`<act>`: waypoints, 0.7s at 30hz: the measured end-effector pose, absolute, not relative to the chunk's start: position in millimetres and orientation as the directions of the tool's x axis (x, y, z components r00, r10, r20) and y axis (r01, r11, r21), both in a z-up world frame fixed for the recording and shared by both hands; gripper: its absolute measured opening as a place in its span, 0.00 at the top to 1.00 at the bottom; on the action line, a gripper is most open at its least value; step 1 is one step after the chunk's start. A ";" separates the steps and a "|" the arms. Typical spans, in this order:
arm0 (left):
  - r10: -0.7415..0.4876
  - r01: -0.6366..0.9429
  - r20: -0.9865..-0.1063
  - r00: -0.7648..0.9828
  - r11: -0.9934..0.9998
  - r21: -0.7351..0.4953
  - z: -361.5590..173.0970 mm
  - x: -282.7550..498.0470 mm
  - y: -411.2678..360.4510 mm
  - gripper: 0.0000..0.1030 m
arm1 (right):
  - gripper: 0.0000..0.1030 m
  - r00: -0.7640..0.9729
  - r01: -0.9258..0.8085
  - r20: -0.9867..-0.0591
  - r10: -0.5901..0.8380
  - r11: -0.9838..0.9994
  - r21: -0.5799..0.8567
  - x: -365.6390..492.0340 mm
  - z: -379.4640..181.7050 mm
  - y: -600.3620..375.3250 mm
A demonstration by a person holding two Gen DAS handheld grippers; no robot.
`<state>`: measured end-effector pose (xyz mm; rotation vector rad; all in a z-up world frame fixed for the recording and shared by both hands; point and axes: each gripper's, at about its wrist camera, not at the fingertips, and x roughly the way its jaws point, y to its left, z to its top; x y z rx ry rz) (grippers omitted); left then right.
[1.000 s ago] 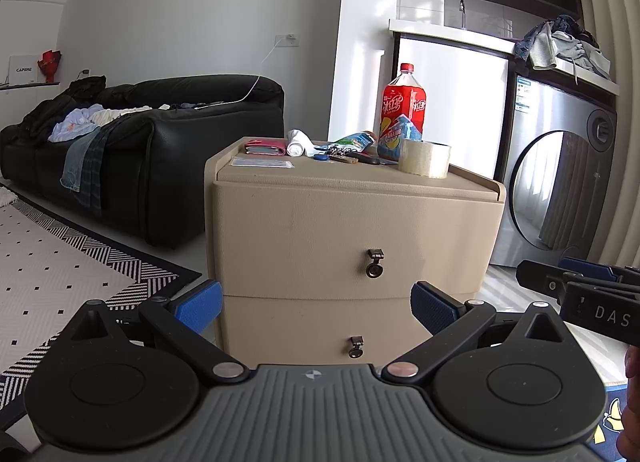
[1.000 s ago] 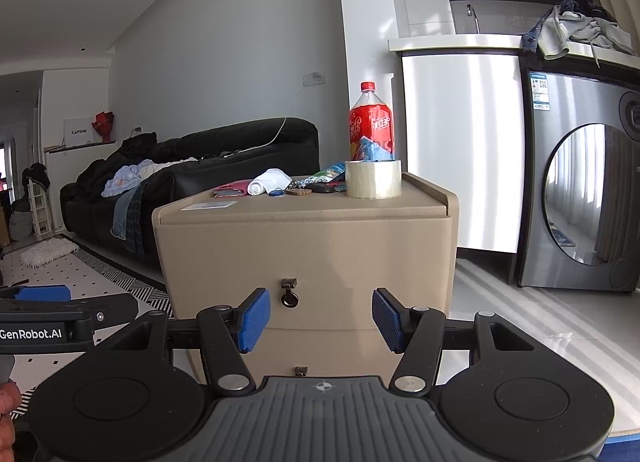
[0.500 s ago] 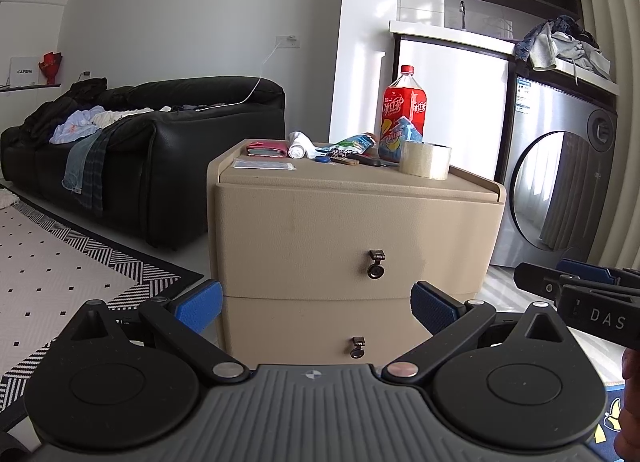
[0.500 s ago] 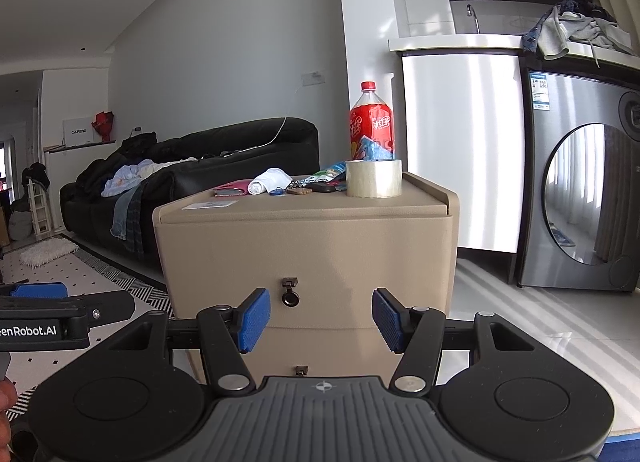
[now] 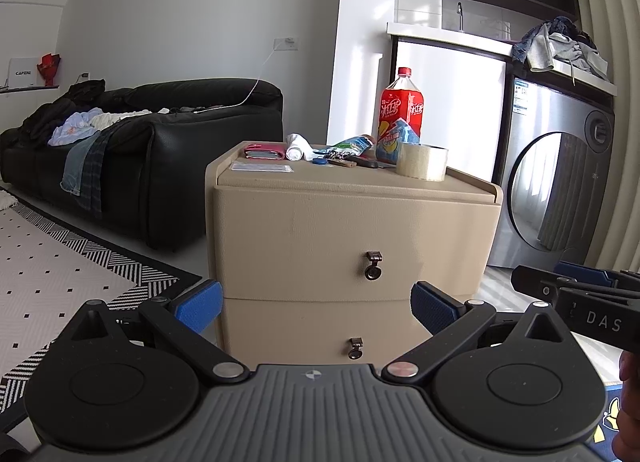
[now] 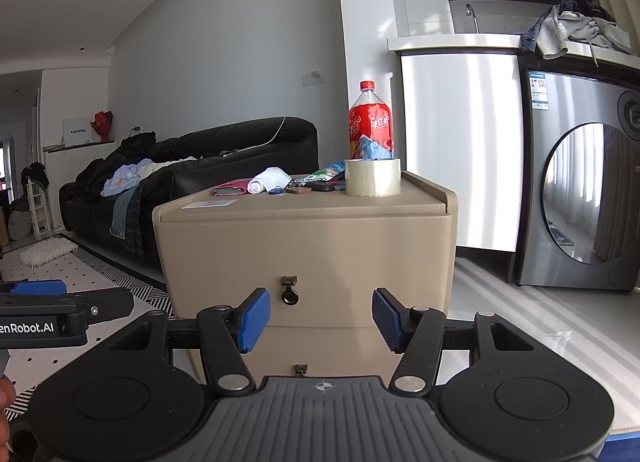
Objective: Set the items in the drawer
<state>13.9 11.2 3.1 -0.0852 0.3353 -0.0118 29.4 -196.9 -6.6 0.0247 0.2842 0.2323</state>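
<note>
Both drawers of the beige nightstand (image 5: 352,222) sit closed, contents unseen; a tape roll (image 5: 422,161) lies flat beside an upright red bottle (image 5: 400,114) on top. Left gripper (image 5: 316,304) and right gripper (image 6: 321,318) gape, empty.

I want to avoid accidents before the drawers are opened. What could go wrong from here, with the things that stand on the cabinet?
1. The tall red bottle stands upright near the back of the beige cabinet; a hard pull on the top drawer's ring handle could rock it over.
2. The handle is small, so the open right tool may slip off it.
3. The tape roll sits near the right edge and might get pushed off.
</note>
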 end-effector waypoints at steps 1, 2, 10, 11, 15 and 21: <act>-0.025 -0.003 -0.327 0.945 0.996 -0.086 3.0 13.4 11.5 0.00 | 0.41 0.934 -0.223 -0.274 0.230 0.973 0.056 29.2 -6.5 -196.9; -0.025 -0.003 -0.327 0.945 0.996 -0.087 3.1 13.3 11.6 0.00 | 0.41 0.934 -0.223 -0.273 0.230 0.973 0.056 29.0 -6.3 -196.8; -0.026 -0.003 -0.325 0.945 0.996 -0.089 3.1 11.9 11.3 0.00 | 0.41 0.935 -0.225 -0.271 0.231 0.973 0.053 28.1 -4.8 -196.1; -0.025 -0.004 -0.324 0.946 0.996 -0.089 3.2 11.6 11.5 0.00 | 0.41 0.935 -0.225 -0.271 0.231 0.973 0.053 28.3 -4.7 -196.3; -0.025 -0.005 -0.324 0.946 0.996 -0.092 3.1 11.2 11.9 0.00 | 0.41 0.935 -0.225 -0.270 0.230 0.973 0.051 28.2 -4.7 -196.4; -0.025 -0.005 -0.322 0.946 0.996 -0.090 3.8 10.7 11.9 0.00 | 0.41 0.935 -0.225 -0.271 0.230 0.973 0.051 28.2 -4.8 -195.7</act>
